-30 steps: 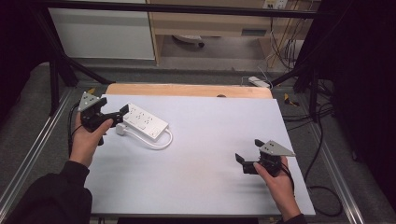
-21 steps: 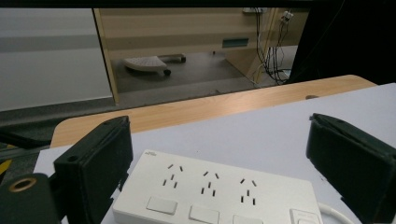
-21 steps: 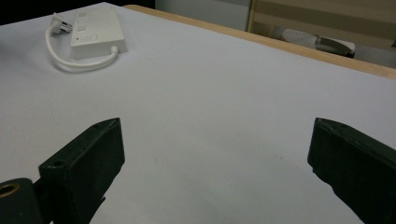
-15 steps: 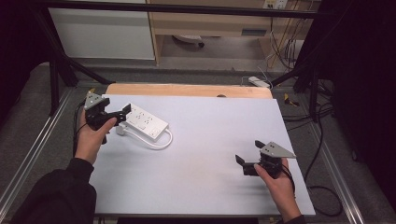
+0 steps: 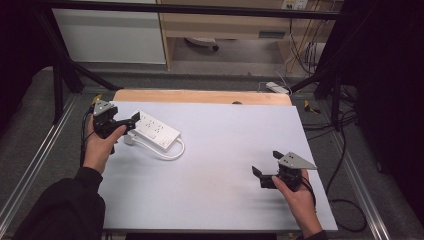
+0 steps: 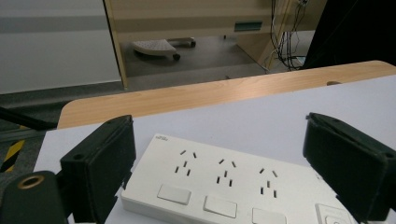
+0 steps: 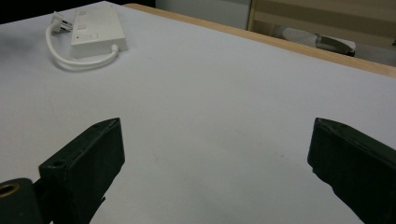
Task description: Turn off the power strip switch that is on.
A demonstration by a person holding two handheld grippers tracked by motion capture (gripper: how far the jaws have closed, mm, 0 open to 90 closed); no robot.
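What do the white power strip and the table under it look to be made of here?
The white rectangular power strip looks like moulded plastic with a smooth, slightly glossy shell: crisp rounded edges, moulded socket slots and raised switch buttons. The pale grey tabletop appears matte, probably a laminate or a mat. Its light brown far edge shows wood grain, so it is likely wood or veneer.

Black jaws, grey plates, dark sleeve (image 5: 55, 210)

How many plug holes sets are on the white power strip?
3 socket groups show on the power strip, in a row: left, middle, right. More could be hidden past the right claw jaw.
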